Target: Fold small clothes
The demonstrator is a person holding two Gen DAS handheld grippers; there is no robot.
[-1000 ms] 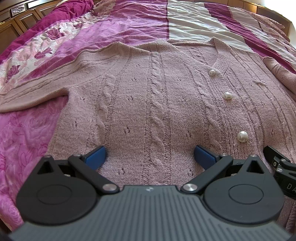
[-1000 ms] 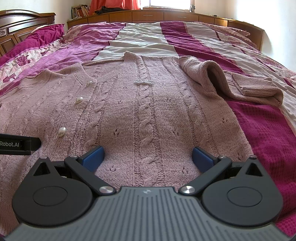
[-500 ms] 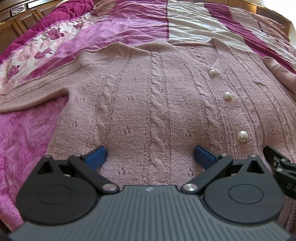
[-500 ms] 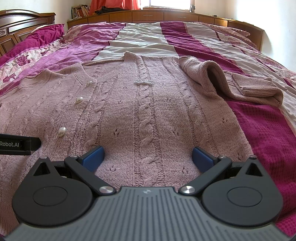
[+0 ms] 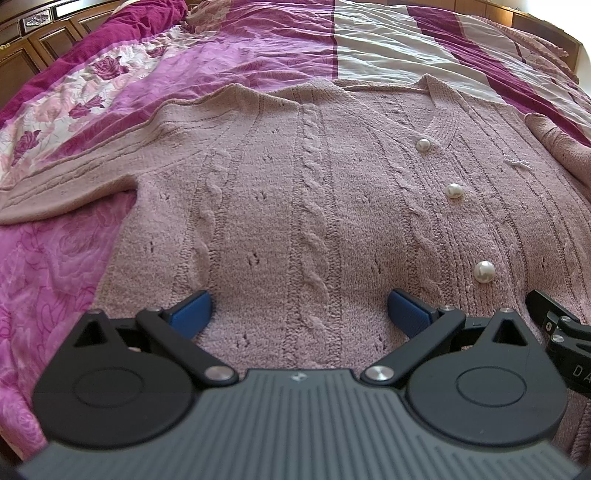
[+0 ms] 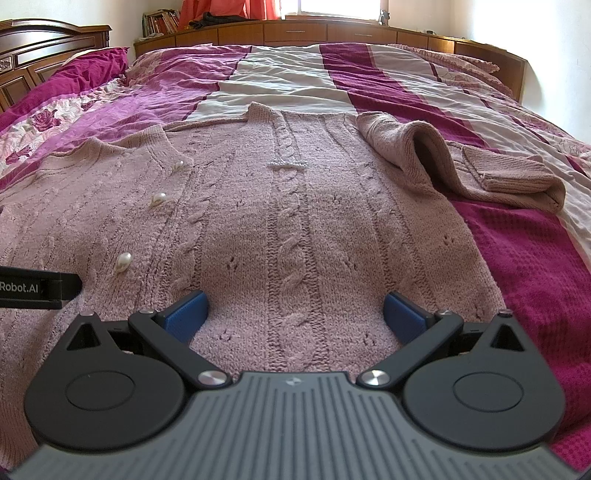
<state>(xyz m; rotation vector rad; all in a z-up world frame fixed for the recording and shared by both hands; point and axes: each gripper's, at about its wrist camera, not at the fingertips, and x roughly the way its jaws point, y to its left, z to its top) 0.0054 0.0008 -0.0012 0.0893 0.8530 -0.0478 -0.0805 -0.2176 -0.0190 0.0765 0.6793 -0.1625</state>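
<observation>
A dusty-pink cable-knit cardigan (image 5: 303, 206) with pearl buttons (image 5: 484, 271) lies flat, front up, on the bed. Its left sleeve (image 5: 74, 181) stretches out to the left. In the right wrist view the same cardigan (image 6: 295, 229) shows its right sleeve (image 6: 461, 166) bent and bunched on the bedspread. My left gripper (image 5: 301, 308) is open low over the hem on the cardigan's left half, blue pads wide apart. My right gripper (image 6: 293, 308) is open over the hem on the right half. Nothing is held between either pair of fingers.
The bed carries a striped bedspread (image 6: 280, 77) in magenta, pink and cream, with a floral panel (image 5: 66, 110) on the left. A wooden headboard (image 6: 44, 51) and low wooden cabinets (image 6: 332, 35) border the bed. The other gripper's black body (image 5: 561, 343) shows at the right edge.
</observation>
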